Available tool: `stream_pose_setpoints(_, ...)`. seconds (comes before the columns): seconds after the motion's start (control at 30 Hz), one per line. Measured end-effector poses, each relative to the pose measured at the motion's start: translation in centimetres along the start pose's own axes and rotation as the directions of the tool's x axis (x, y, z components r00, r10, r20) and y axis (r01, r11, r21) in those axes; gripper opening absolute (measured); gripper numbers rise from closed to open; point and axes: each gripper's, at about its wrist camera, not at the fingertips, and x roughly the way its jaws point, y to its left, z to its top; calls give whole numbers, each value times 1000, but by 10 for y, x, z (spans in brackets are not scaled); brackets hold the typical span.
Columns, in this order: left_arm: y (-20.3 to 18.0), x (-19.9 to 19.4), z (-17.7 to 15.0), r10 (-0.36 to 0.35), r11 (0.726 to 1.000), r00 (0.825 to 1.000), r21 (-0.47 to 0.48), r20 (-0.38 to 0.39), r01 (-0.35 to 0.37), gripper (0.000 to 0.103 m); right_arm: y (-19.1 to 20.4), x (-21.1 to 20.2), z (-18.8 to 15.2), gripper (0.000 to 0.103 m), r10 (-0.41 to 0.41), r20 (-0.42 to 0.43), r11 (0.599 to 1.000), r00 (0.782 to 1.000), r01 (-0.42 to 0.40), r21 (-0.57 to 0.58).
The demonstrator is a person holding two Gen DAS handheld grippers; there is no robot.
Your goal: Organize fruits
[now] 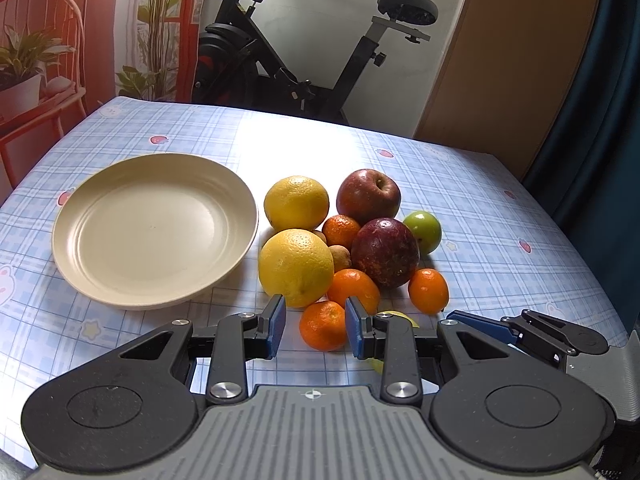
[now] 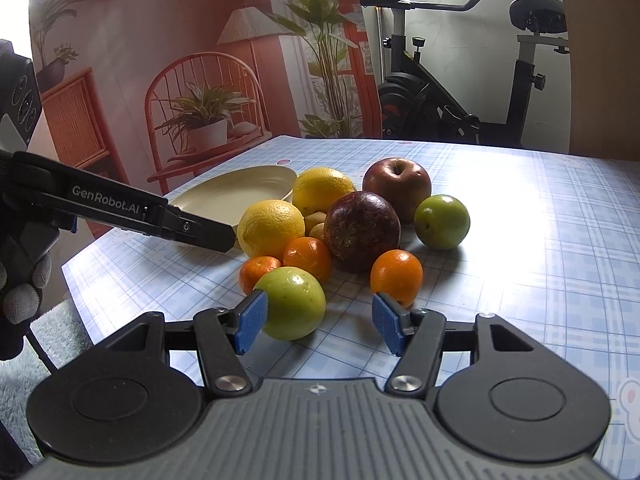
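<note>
Blue-padded left gripper [image 1: 315,326] sits low over the plaid table cover, jaws narrow, a small orange mandarin [image 1: 323,326] between the pads; contact with the pads cannot be told. Right gripper [image 2: 319,322] has jaws partly apart, a round green fruit [image 2: 294,303] against its left pad, the other pad clear of it, nothing gripped. Fruit pile on the light-blue checked tablecloth [image 1: 500,240]: two large yellow citrus [image 1: 296,267], a red apple [image 1: 368,196], a dark red mottled round fruit [image 1: 385,253], a second green fruit [image 1: 423,231], more small mandarins [image 1: 428,290], all touching or just beside each other. Round cream plate [image 1: 154,230] lies just left of the pile, nothing on it. Black exercise bike [image 1: 304,52] stands behind the table. Gloved hand [image 2: 22,280] at the left edge of the right wrist view.
</note>
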Motion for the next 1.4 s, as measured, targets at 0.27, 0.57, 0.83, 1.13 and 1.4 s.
stream_pose_setpoints(0.27, 2, 2, 0, -7, 1000, 1000, -18, -3, 7, 34, 3, 4, 1, 61, 11, -11, 1000, 1000, -11, -9)
stream_pose_setpoints(0.57, 9, 3, 2, -53, 997, 998, -65, -29, 51, 26, 16, 13, -2, 60, 40, -47, 998, 998, -43, -54)
stream_pose_setpoints(0.83, 7, 10, 5, -155, 984, 984, -104, -87, 145, 26, 27, 22, -4, 52, 70, -79, 993, 994, -77, -89)
stream_pose_setpoints(1.13, 10, 17, 3, -220, 968, 966, -154, -134, 199, 26, 28, 28, -5, 49, 86, -94, 991, 992, -95, -89)
stream_pose_setpoints(1.4, 10, 24, -1, -231, 967, 960, -151, -161, 207, 26, 29, 32, -4, 49, 92, -100, 991, 991, -101, -92)
